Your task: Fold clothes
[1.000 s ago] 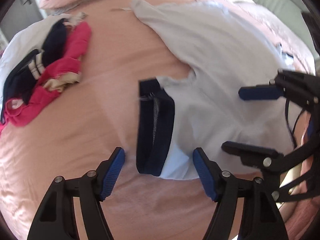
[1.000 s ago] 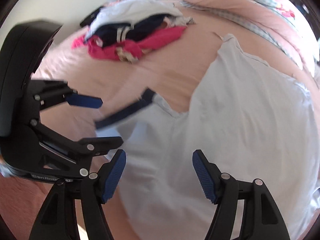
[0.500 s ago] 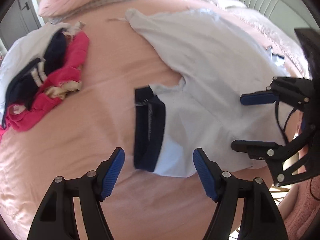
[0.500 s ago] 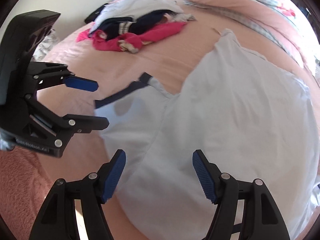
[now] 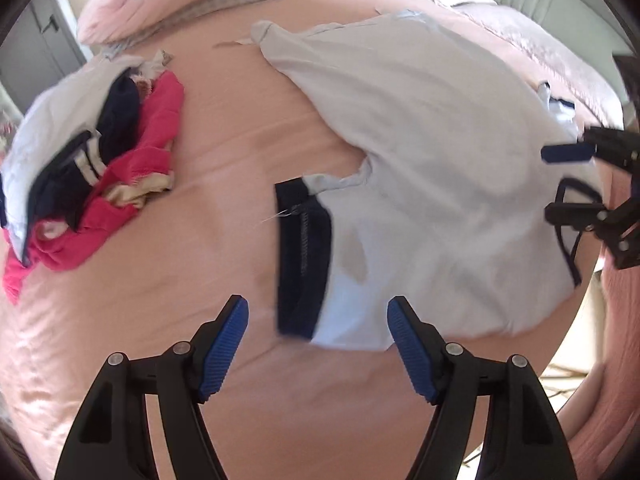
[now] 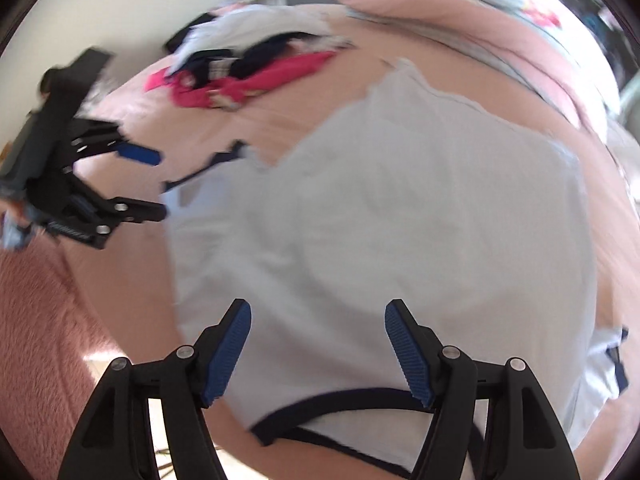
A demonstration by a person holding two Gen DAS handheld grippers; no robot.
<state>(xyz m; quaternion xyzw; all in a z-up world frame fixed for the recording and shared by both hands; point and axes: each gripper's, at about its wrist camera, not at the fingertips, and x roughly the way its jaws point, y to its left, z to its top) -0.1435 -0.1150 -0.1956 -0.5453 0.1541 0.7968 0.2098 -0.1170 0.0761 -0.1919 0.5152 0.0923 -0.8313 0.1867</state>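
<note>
A pale blue T-shirt (image 5: pixel 432 152) (image 6: pixel 400 208) with navy trim lies spread flat on the pink bed. Its sleeve with the wide navy cuff (image 5: pixel 302 256) points toward my left gripper (image 5: pixel 318 344), which hangs open just in front of that cuff, holding nothing. My right gripper (image 6: pixel 318 350) is open above the shirt's body near the navy neckline (image 6: pixel 340 400), with nothing between its fingers. Each gripper also shows at the edge of the other's view: the right gripper (image 5: pixel 560 184) and the left gripper (image 6: pixel 154 184).
A heap of clothes (image 5: pixel 88 168) (image 6: pixel 248 68), pink, navy and white, lies on the far left part of the pink sheet (image 5: pixel 200 280). A rolled pink duvet (image 5: pixel 224 4) runs along the back. A pink rug (image 6: pixel 48 340) and bare floor show past the bed's edge.
Both grippers have drawn back from the shirt and stay open. The right gripper has shifted rightward toward the neckline. The shirt lies as it did.
</note>
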